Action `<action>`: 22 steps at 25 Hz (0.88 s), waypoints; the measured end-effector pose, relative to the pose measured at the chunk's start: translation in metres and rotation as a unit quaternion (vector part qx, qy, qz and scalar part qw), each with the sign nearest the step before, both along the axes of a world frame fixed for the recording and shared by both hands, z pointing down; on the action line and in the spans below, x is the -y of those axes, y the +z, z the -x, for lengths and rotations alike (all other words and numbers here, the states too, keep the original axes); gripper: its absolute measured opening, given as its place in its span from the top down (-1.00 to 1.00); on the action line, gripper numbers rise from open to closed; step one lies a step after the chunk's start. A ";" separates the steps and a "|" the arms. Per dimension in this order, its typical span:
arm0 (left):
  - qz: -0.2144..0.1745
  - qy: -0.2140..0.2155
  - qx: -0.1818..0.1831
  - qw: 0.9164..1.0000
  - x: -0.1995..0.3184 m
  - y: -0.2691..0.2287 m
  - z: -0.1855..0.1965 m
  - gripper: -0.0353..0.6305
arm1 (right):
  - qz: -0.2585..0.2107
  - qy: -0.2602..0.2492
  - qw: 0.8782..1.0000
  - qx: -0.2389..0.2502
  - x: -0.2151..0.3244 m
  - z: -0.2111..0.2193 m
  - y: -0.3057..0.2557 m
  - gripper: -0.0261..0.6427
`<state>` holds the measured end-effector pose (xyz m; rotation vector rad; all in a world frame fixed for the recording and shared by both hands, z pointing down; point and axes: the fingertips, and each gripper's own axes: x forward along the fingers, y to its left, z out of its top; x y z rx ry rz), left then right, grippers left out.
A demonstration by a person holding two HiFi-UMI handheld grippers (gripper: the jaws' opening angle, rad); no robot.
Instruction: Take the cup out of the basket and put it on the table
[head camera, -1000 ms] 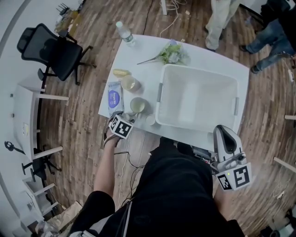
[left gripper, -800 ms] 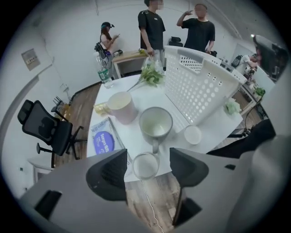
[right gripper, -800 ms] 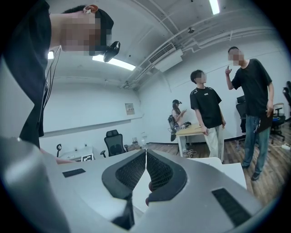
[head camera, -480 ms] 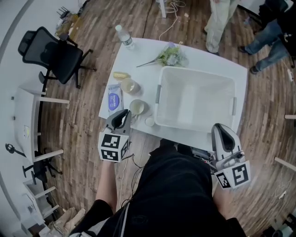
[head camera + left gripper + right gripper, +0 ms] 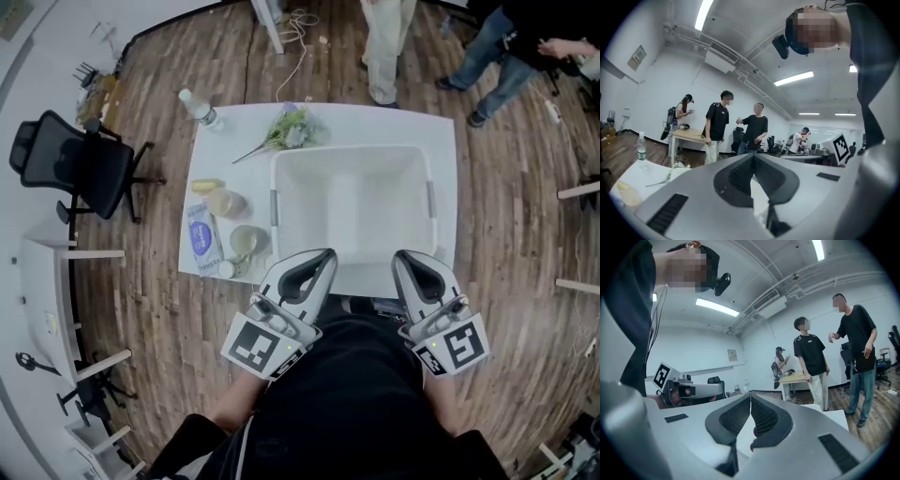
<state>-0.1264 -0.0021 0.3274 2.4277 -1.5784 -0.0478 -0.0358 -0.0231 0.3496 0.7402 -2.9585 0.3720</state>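
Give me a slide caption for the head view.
Left tool, jaws just closed on nothing, and right tool, shut and empty, before the empty basket; a cup stands on the table.

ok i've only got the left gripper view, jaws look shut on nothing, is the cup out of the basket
observer: the head view shows the white rectangular plastic basket looking empty. A pale round cup and a second pale cup stand on the white table to its left.
operator: where's the right gripper
observer: the right gripper is side by side with the left gripper. In the head view both overlap the basket's near end and point towards it.
operator: right one holding anything
observer: no, the right gripper view shows its jaws together with nothing between them.
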 end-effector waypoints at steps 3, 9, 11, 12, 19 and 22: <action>0.005 0.033 -0.007 0.999 0.005 0.001 -0.027 0.87 | -0.007 0.004 1.000 -0.007 -0.004 -0.008 -0.002 0.85; -0.002 0.068 0.009 0.998 0.017 -0.001 -0.047 0.87 | -0.008 0.016 1.000 0.011 -0.003 -0.027 -0.015 0.85; 0.004 0.077 0.007 0.997 0.017 -0.001 -0.053 0.87 | -0.005 0.021 1.000 0.019 -0.004 -0.036 -0.020 0.85; 0.005 0.083 0.008 0.997 0.017 -0.001 -0.056 0.87 | -0.004 0.025 0.999 0.022 -0.004 -0.041 -0.022 0.85; 0.009 0.110 0.017 0.994 0.011 -0.001 -0.073 0.87 | -0.007 0.034 0.999 0.023 -0.006 -0.056 -0.030 0.85; 0.010 0.113 0.019 0.993 0.011 -0.001 -0.075 0.87 | -0.010 0.030 0.999 0.024 -0.007 -0.055 -0.032 0.85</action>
